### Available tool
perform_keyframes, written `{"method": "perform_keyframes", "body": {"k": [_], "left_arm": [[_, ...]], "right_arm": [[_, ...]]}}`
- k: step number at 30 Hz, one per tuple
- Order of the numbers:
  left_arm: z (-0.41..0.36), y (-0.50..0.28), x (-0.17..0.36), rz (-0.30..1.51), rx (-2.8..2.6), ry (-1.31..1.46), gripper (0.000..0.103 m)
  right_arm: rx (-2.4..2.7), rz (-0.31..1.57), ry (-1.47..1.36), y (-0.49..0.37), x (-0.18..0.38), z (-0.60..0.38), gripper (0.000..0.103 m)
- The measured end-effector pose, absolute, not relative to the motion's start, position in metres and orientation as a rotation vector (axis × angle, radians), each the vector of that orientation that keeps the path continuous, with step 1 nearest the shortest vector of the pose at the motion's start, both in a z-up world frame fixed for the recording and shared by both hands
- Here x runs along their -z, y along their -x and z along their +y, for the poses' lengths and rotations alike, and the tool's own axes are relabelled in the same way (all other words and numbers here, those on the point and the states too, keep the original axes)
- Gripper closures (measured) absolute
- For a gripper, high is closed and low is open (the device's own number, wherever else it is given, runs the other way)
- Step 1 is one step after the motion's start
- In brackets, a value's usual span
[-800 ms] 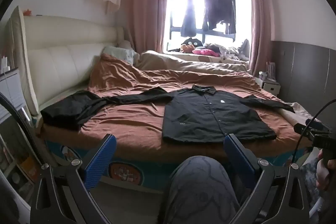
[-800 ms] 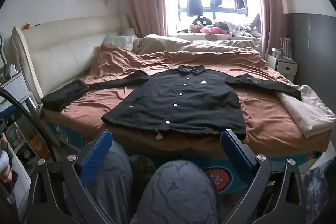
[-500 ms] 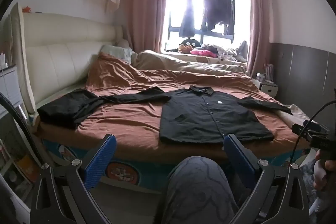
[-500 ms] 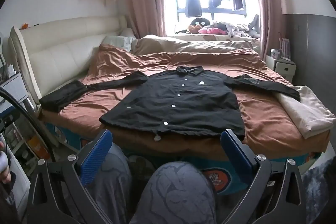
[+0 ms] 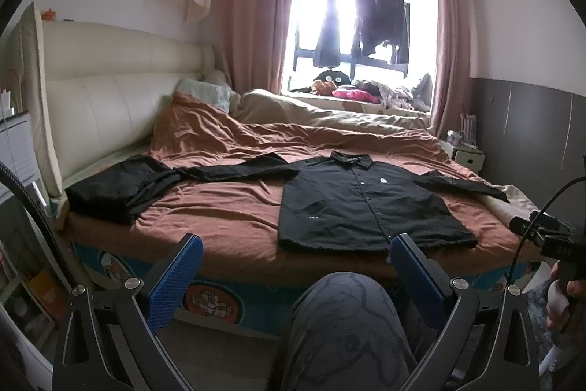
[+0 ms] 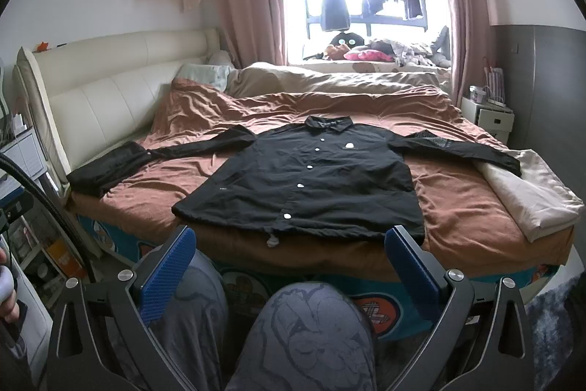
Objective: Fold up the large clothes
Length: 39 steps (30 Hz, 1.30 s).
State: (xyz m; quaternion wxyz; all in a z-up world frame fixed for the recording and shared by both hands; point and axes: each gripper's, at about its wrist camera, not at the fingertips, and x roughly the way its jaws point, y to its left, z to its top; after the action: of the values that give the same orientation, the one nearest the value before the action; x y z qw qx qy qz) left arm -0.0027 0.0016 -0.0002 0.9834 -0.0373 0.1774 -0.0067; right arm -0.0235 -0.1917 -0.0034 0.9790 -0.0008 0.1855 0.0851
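Note:
A black long-sleeved button shirt (image 5: 366, 207) lies flat, front up, on the brown bedcover, sleeves spread to both sides; it also shows in the right wrist view (image 6: 311, 185). Its hem is near the bed's front edge. My left gripper (image 5: 293, 277) is open and empty, held short of the bed above a knee. My right gripper (image 6: 289, 266) is open and empty too, short of the hem. Neither touches the shirt.
A folded black garment (image 5: 110, 193) lies at the bed's left front corner, touching the left sleeve. A cream folded blanket (image 6: 527, 193) lies at the right edge. The cream headboard (image 5: 95, 105) is left, a nightstand (image 6: 487, 120) far right. My knees (image 6: 311, 336) are below the grippers.
Both views have tilted up slightly, so the bed and shirt sit a little lower in frame. Both grippers stay open and empty; the shirt has not moved.

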Motion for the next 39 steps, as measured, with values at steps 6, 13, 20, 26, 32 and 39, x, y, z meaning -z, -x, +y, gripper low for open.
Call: {"method": "perform_keyframes", "body": {"k": [6,13,20,26,32,39], "left_arm": [[0.005,0.001,0.0,0.358,0.022,0.073,0.0],[0.005,0.004,-0.002,0.358,0.022,0.07,0.0],[0.011,0.005,-0.002,0.35,0.026,0.088,0.0],[0.012,0.007,-0.001,0.346,0.028,0.081,0.0],[0.015,0.008,-0.002,0.335,0.023,0.082,0.0],[0.015,0.008,-0.002,0.336,0.021,0.075,0.0]], "right_arm": [[-0.169,0.372,-0.002,0.023,0.005,-0.193,0.0],[-0.167,0.372,-0.004,0.023,0.006,-0.193,0.0],[-0.164,0.373,-0.005,0.023,0.006,-0.193,0.0],[-0.162,0.373,-0.005,0.024,0.006,-0.191,0.0],[-0.161,0.368,-0.004,0.025,0.006,-0.191,0.0],[-0.158,0.37,-0.015,0.025,0.006,-0.193,0.0]]}}
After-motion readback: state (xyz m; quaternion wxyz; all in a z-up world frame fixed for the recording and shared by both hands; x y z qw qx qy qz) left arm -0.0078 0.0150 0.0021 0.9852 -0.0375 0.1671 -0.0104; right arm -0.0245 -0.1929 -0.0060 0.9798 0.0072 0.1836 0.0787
